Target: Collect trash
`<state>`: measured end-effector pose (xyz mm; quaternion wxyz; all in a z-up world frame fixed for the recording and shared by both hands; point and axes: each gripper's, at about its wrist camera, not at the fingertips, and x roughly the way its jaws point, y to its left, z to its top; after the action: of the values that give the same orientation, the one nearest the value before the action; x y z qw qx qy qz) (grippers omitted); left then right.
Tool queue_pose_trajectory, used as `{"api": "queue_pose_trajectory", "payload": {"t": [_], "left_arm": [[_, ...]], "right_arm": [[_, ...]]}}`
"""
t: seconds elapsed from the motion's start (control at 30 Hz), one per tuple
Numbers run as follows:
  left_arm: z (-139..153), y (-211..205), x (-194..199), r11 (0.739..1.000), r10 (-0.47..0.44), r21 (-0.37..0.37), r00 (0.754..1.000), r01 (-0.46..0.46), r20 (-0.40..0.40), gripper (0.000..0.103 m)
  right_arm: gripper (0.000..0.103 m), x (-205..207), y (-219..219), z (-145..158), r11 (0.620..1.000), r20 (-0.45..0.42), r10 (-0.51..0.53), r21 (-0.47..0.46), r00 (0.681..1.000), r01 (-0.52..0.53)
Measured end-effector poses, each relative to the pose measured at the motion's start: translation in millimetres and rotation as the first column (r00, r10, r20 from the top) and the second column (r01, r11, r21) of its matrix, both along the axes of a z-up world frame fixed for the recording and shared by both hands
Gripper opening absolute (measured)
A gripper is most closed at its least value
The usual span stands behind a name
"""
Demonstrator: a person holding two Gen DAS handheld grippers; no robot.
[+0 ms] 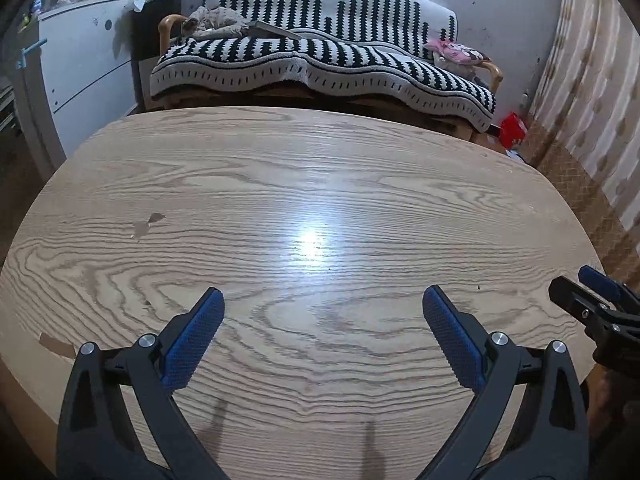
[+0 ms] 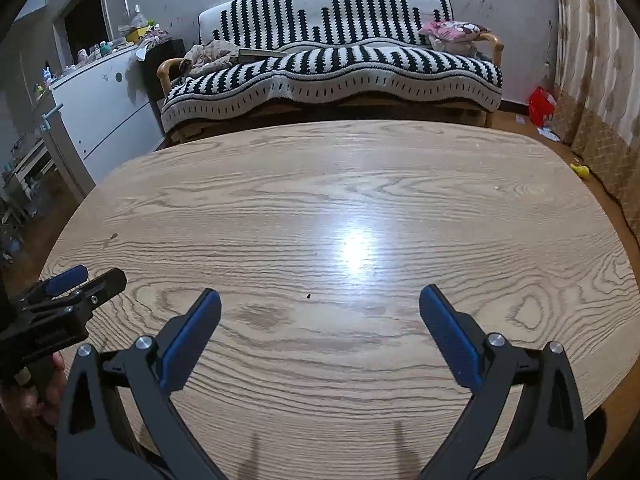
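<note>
Trash is nowhere on the table [image 1: 280, 184]; only scraps lie on the floor by the red bag [image 2: 541, 105], well apart from you. Your left gripper [image 1: 323, 300] and right gripper [image 2: 320, 300] hover with fingers spread, holding nothing. Reach blindly and you may grab sofa [image 2: 332, 68] clutter instead. Floor under the table is hidden, and the scraps are too small to identify.

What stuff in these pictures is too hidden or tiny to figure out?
- Left wrist view: the right tool is cut off by the right edge.
- Right wrist view: the black speck on the table is too small to identify.
- Right wrist view: the yellow thing on the floor is too small.
</note>
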<state>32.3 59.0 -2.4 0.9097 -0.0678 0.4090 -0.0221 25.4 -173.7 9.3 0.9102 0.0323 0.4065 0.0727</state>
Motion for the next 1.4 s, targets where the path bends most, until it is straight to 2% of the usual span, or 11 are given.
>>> {"api": "queue_pose_trajectory", "payload": {"t": [1.4], "left_arm": [[-3.1,-6.7,-0.9,1.000,-0.001,0.020,1.000,0.001,-0.003,0.096]], "right_arm": [[0.096,-6.0,-8.6,-2.8,1.000,-0.009,-0.018,-0.001,1.000,0.018]]}}
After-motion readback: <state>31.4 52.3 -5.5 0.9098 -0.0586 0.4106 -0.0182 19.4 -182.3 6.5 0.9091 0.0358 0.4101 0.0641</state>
